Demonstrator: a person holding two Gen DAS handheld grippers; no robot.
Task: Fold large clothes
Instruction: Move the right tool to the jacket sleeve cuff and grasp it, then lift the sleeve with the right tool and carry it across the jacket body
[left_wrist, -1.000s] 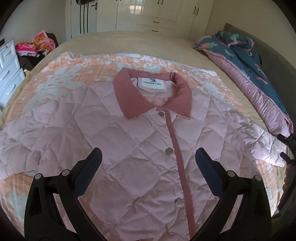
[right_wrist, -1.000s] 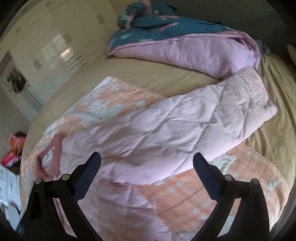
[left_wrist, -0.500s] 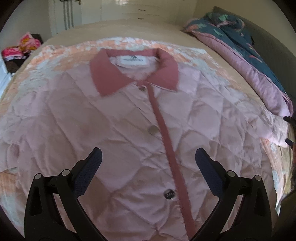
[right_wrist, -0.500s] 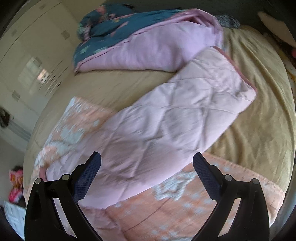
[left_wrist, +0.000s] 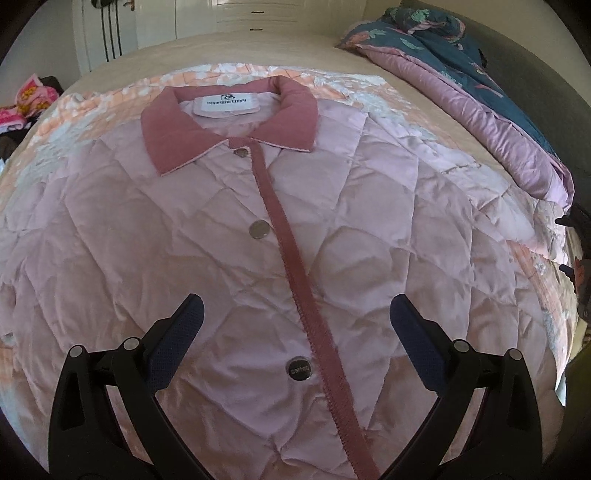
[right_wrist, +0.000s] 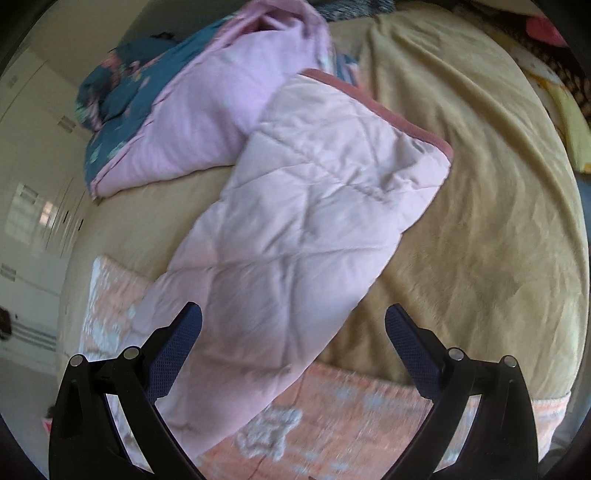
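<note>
Quilted pink jacket (left_wrist: 207, 236) lying front-up and buttoned on a peach patterned blanket (left_wrist: 110, 99) spread over the bed (right_wrist: 480, 221). Left gripper (left_wrist: 295, 321) above the lower placket (left_wrist: 291, 273), jaws spread wide and holding nothing; dark pink collar (left_wrist: 173, 136) at the far end. Right gripper (right_wrist: 293, 325) likewise wide open and empty, over the jacket's sleeve (right_wrist: 303, 206), which extends off the blanket onto bare tan bedding. Sleeve cuff (right_wrist: 388, 110) lies touching or just beside a folded teal-and-lilac duvet (right_wrist: 199, 122). Open bedding lies beyond the cuff.
</note>
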